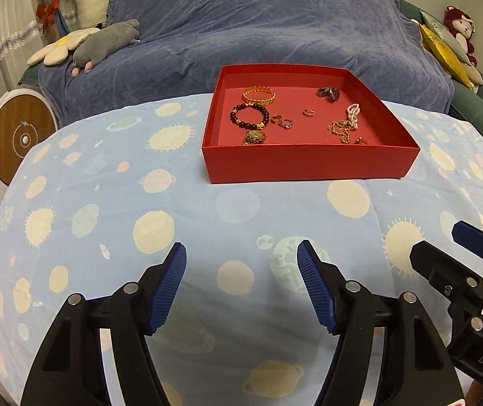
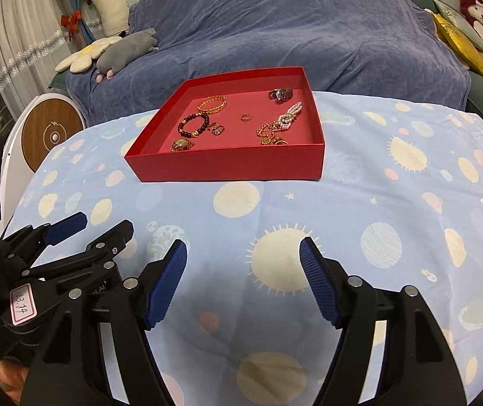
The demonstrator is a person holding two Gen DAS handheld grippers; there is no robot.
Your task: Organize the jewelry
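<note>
A shallow red box [image 1: 309, 165] [image 2: 228, 167] stands on the blue planet-print cloth [image 1: 140, 209] [image 2: 360, 209]. Inside lie a gold bangle [image 1: 258, 95] [image 2: 212, 103], a dark bead bracelet [image 1: 249, 116] [image 2: 192, 125], a pearl bracelet [image 1: 353, 111] [image 2: 290, 118], a gold chain [image 1: 341, 128] [image 2: 268, 132], a watch [image 1: 255, 137] [image 2: 182, 144] and several rings. My left gripper [image 1: 241, 248] hovers open over the cloth, well short of the box, nothing between its blue pads. My right gripper [image 2: 243, 245] is open too and empty, beside the left one [image 2: 102, 225].
Behind the table a sofa under a blue throw [image 1: 258, 27] carries plush toys [image 1: 106, 44] and cushions [image 1: 444, 47]. A white round device with a wooden face [image 1: 21, 138] stands at the left. The right gripper's fingers [image 1: 444, 257] show at the left wrist view's right edge.
</note>
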